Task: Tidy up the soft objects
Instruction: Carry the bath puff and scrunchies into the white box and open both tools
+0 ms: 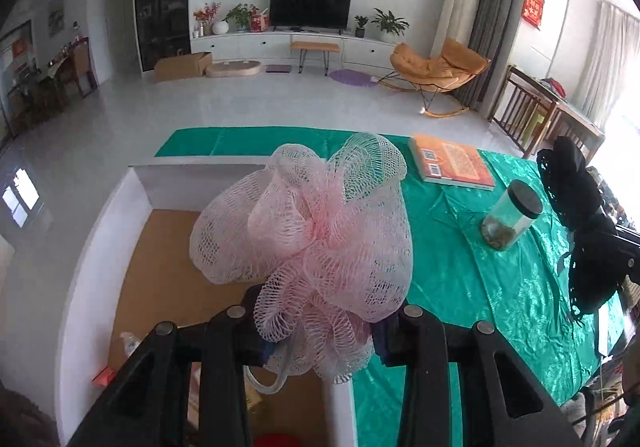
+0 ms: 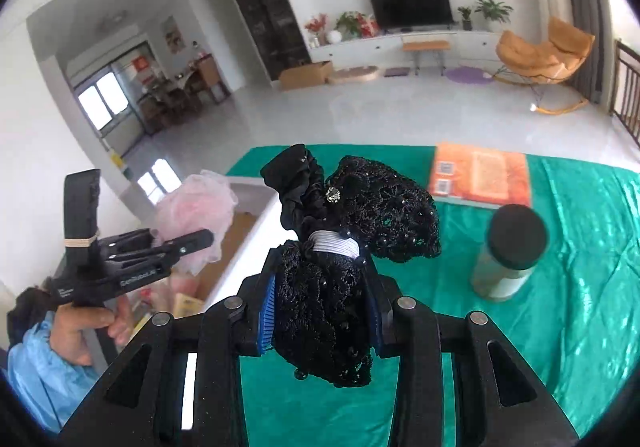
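Green cloth [image 1: 460, 267]; frilly pink mesh pouf [image 1: 316, 231].

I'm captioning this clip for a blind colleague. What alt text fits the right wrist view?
The right tongs are shut on a black lace hair bow above a green tablecloth. On the cloth lie an orange book and a dark-lidded jar; at left, the left tongs hold a pink mesh sponge.

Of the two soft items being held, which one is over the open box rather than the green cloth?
The pink mesh bath pouf in the left gripper; the black lace hair bow hangs over the cloth.
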Demonstrator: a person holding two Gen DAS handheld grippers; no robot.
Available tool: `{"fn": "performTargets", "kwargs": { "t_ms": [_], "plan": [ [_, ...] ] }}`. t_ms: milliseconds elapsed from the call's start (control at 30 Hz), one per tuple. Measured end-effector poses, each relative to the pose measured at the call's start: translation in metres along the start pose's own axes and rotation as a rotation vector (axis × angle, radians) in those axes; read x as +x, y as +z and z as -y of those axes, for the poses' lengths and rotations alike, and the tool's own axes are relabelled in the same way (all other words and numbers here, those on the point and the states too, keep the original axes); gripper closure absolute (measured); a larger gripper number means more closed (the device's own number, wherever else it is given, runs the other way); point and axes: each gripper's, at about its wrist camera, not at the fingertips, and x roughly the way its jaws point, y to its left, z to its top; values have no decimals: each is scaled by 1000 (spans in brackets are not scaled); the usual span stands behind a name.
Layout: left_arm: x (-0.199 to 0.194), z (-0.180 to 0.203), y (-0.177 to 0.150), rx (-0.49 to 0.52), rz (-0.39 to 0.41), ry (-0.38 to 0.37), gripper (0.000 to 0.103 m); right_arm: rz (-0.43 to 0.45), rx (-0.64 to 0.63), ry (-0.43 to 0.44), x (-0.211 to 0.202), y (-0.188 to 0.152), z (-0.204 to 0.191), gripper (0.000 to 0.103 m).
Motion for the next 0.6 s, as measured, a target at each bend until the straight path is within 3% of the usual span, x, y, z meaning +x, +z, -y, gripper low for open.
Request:
{"fn": "performTargets", "kwargs": {
  "t_ms": [67, 167, 200, 267, 333, 500, 600],
  "plan": [
    [-18, -38, -23, -48, 0, 94, 41, -40, -35, 92, 21, -12, -51, 64],
    [-40, -77, -59, -104, 24, 201, 19, -112, -46, 204, 58, -34, -109, 59],
    [-46, -85, -69, -118, 32, 229, 17, -141, -50, 233, 72, -42, -124, 56],
    [-53, -97, -86, -144, 35, 271, 15, -212, -56, 287, 100, -59, -147, 40],
    [-61, -103, -100, -166, 33, 299, 15, -253, -60, 317, 118, -75, -161, 37],
    [-72, -92, -120, -163, 20, 430, 3, -216, -107, 259, 114, -87, -166, 37],
    [-79, -86, -130, -207, 10, 434, 3, -172, -190, 183, 101, -85, -178, 35]
  ]
}}
